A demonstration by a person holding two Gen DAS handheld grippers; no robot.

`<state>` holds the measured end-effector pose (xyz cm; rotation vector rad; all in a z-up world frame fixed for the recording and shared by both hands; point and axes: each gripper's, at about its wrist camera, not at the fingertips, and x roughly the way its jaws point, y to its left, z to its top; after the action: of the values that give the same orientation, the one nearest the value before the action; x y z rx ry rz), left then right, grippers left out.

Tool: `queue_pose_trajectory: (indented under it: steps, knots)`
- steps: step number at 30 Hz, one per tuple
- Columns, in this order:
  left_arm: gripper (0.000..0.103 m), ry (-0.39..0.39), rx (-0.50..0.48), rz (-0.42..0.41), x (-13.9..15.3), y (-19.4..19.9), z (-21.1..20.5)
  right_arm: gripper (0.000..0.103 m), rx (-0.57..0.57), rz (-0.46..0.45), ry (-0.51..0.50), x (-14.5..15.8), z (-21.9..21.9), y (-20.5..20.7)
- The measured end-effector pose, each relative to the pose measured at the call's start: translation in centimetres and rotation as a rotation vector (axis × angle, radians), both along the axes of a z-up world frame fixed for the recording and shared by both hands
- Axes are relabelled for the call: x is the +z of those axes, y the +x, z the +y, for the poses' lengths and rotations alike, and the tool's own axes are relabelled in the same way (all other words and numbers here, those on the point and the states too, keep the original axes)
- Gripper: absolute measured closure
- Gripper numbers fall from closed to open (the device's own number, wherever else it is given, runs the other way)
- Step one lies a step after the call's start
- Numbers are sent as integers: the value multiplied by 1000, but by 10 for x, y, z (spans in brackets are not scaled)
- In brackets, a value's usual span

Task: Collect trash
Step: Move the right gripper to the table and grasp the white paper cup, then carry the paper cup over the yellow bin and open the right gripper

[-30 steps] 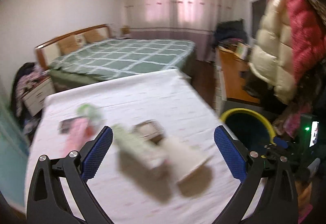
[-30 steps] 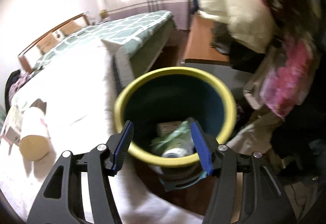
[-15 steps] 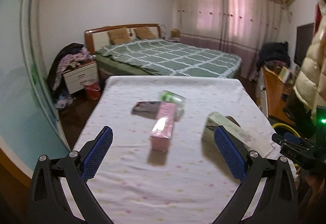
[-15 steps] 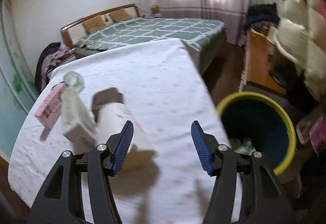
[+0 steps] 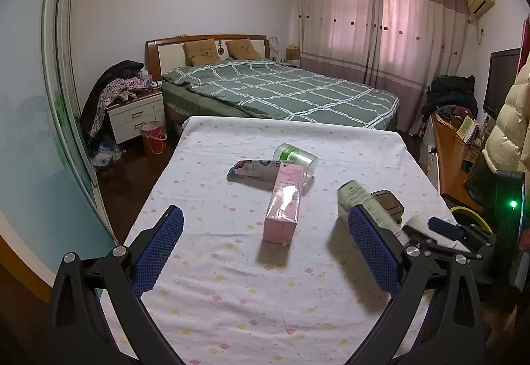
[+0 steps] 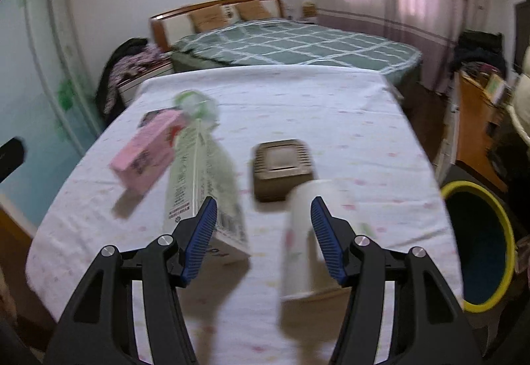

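Left wrist view: left tool (image 5: 265, 242) is hanging over the counter (image 5: 232, 298), fingers spread wide, nothing between them. Pink box (image 5: 285, 202) is lying lengthwise at 12 o'clock from the tool, past the fingertips, casting a shadow toward the camera. Flat foil packet (image 5: 251, 168) is lying beyond it at 11 o'clock, touching the box's far end. Clear plastic cup (image 5: 295, 156) with a green band is lying on its side just behind both. Green-and-white carton (image 5: 359, 199) is lying at 1 o'clock, its near end hidden behind the right finger (image 5: 374, 252). Brown box (image 5: 387, 202) is sitting just beside the carton at 2 o'clock. Yellow rim of the bin (image 5: 470, 215) is showing at 3 o'clock, off the counter edge.

Right wrist view: right tool (image 6: 263, 237) is hovering above the counter (image 6: 331, 106), fingers spread, gripping nothing. Frame is blurring. Carton (image 6: 202, 186) is lying at 11 o'clock, its near end under the left finger (image 6: 200, 235). Paper cup (image 6: 306, 239) is lying on its side at 1 o'clock, partly behind the right finger (image 6: 326, 235). Brown box (image 6: 281, 167) is sitting at 12 o'clock between carton and paper cup. Pink box (image 6: 149, 152) is lying at 10 o'clock; clear plastic cup (image 6: 195, 106) beyond it. Bin (image 6: 500, 282) is standing on the floor at 3 o'clock, beside the counter. Bed (image 6: 298, 43) is lying beyond the counter's far edge.
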<state>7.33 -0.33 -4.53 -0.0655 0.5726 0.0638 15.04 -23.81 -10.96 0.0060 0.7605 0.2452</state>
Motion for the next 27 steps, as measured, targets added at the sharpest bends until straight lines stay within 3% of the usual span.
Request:
queue_pose_trajectory:
  steps: [7,15,27]
  knots:
    - [5,-17,-4,14,-5,2,-1,43,-125,18,-30,-5,-35,10]
    - [5,-21,-28,25,-10,4,-10,30,-121,91,-42,-26,-51,20]
    - [5,-23,-46,39,-14,8,-17,37,-133,110,23,-32,-61,17]
